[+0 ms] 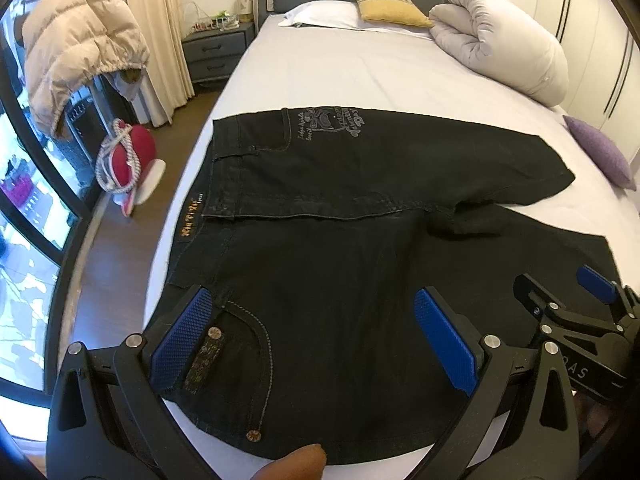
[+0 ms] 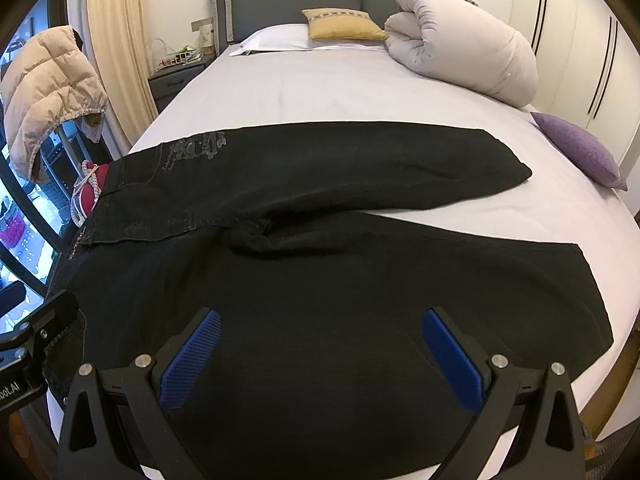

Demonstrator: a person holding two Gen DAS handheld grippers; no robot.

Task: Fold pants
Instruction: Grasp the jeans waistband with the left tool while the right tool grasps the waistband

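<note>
Looking down both wrist cameras, I see one pair of black pants (image 1: pixel 320 208) spread flat on the bed (image 1: pixel 340 72), filling the middle and lower part of each frame. The waistband sits at the left of the frame, near the bed's edge, and the two legs run off to the right, splayed apart with a wedge of sheet between them. Nothing is folded yet as far as I can tell: no leg lies over the other, so I judge the task to be at its very start, with the lengthwise fold and the cross folds all left to do.

My left gripper (image 1: pixel 316 340) hovers at the bottom of its frame over the near pocket, fingers spread wide, pinching nothing. My right gripper (image 2: pixel 320 356) hangs at the bottom of its frame over the near leg, likewise spread and empty.

Counting the rest: two grippers, one rolled duvet (image 1: pixel 504 40) at upper right, one white pillow (image 1: pixel 320 16), one yellow cushion (image 1: pixel 388 6), one purple cushion (image 1: pixel 600 152) at the right edge, one beige puffer jacket (image 1: pixel 76 48) at upper left, one nightstand (image 1: pixel 216 52) beside the headboard.
</note>
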